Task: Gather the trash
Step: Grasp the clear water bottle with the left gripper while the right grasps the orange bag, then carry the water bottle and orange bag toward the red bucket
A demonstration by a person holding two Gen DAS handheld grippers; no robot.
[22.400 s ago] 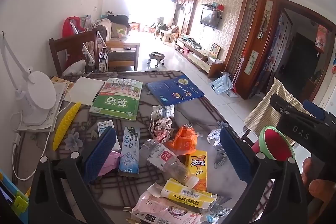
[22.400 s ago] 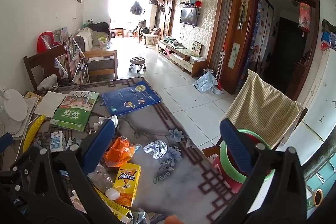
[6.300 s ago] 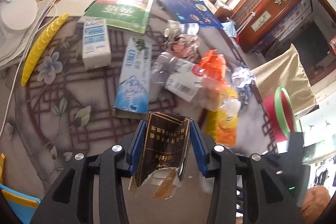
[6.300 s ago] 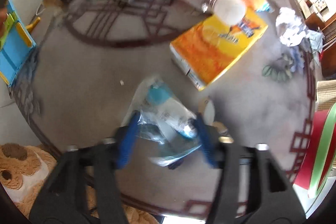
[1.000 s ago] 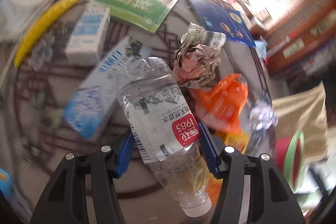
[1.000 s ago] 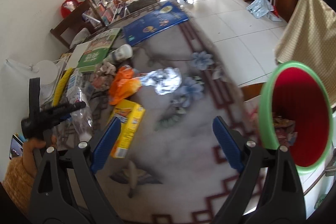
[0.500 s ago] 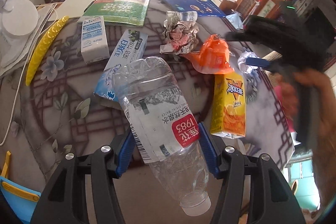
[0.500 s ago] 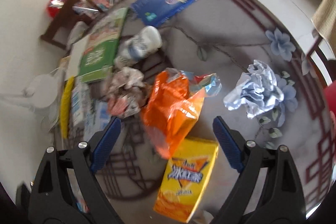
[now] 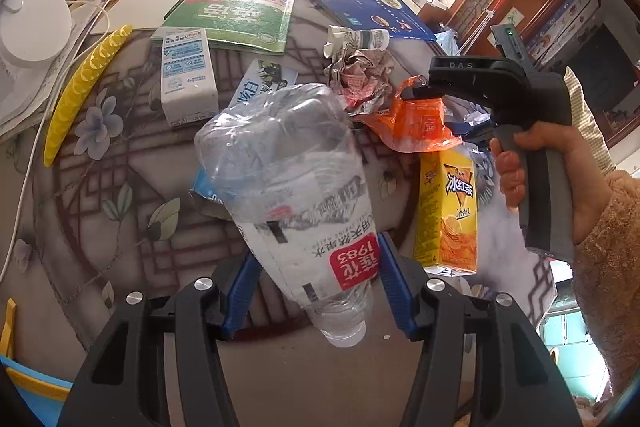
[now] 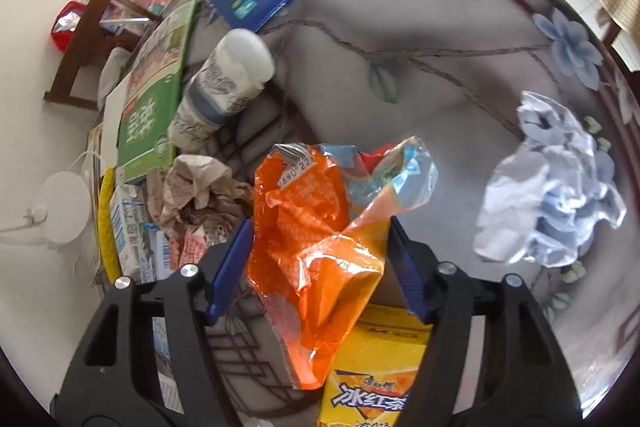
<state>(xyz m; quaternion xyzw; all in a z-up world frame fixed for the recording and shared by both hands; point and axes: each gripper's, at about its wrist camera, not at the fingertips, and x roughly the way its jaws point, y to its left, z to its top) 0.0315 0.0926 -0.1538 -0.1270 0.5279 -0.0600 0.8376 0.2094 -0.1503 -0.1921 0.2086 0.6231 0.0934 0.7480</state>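
While the left gripper point(image 9: 316, 291) is clamping the crushed plastic bottle point(image 9: 296, 195) cap-down by its lower body, the right gripper point(image 10: 320, 267) is closing its jaws around the orange snack wrapper point(image 10: 316, 247), which is lying on the patterned table point(image 10: 440, 75) between the blue pads. In the right wrist view the pads look to be meeting the wrapper's crumpled sides, though I cannot tell how firmly they are biting.

Several things could be going wrong from here. The wrapper is thin, slick film, so it may be slipping out or tearing as it lifts if the pads are catching only a loose fold. Its lower edge is draping over the yellow drink carton point(image 10: 372, 371) at six o'clock, so a low closure risks dragging the carton along. The crumpled newspaper ball point(image 10: 196, 195) is sitting just beside the wrapper at nine o'clock and could be snagging on the left pad. At two o'clock the pale blue crumpled paper point(image 10: 548, 187) is lying near the table's edge, where a careless sweep may knock it to the floor.

The bottle is hanging top-heavy, its wide base far above the pads; any loosening would likely be letting it tip forward and fall.
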